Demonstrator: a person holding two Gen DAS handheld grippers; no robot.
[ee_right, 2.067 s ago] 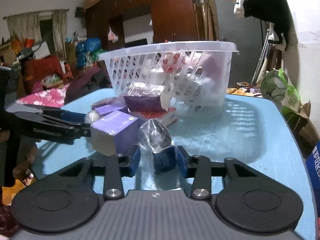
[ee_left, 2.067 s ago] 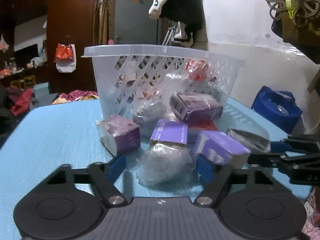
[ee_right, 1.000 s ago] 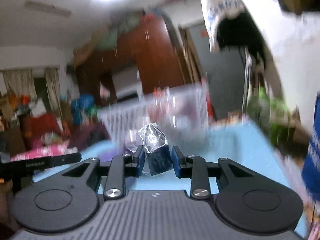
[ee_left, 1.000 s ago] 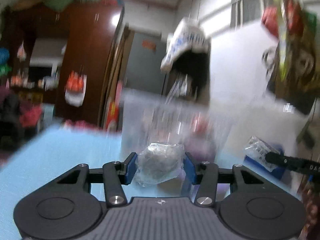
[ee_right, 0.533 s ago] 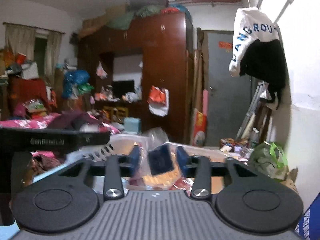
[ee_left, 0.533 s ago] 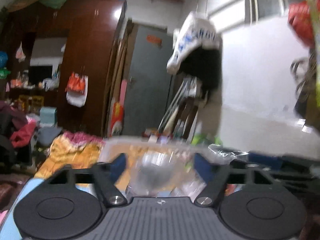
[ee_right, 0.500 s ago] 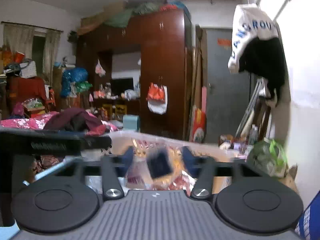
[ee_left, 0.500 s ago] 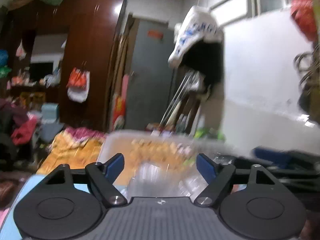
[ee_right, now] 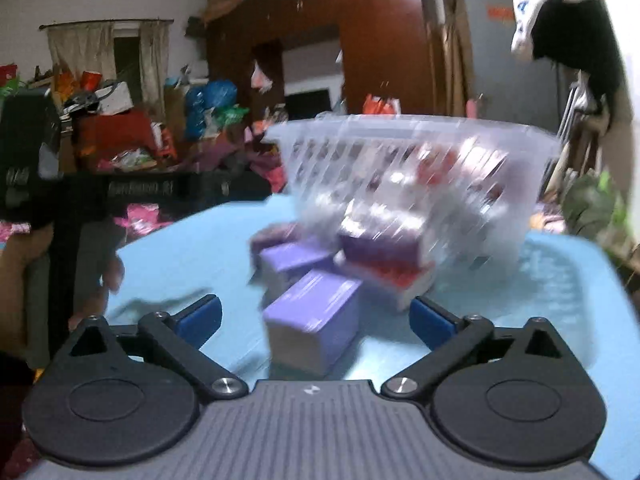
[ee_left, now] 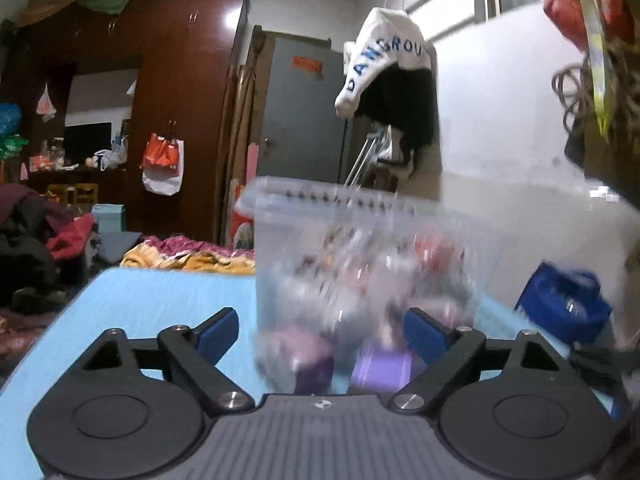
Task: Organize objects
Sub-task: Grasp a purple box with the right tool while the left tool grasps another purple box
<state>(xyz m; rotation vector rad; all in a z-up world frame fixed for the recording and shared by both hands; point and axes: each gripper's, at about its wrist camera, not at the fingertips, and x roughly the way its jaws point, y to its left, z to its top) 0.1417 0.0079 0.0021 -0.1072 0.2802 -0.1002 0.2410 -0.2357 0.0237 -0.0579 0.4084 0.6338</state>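
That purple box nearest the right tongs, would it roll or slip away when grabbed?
The purple box probably won't roll: it shows flat faces and square edges. It looks like stiff cardboard, so likely light and firm to squeeze. It may slide a little on the smooth blue table.

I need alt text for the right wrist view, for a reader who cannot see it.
The open right tongs point at a purple box on a blue table. More purple boxes lie before a clear plastic basket of packets. The picture is blurred.
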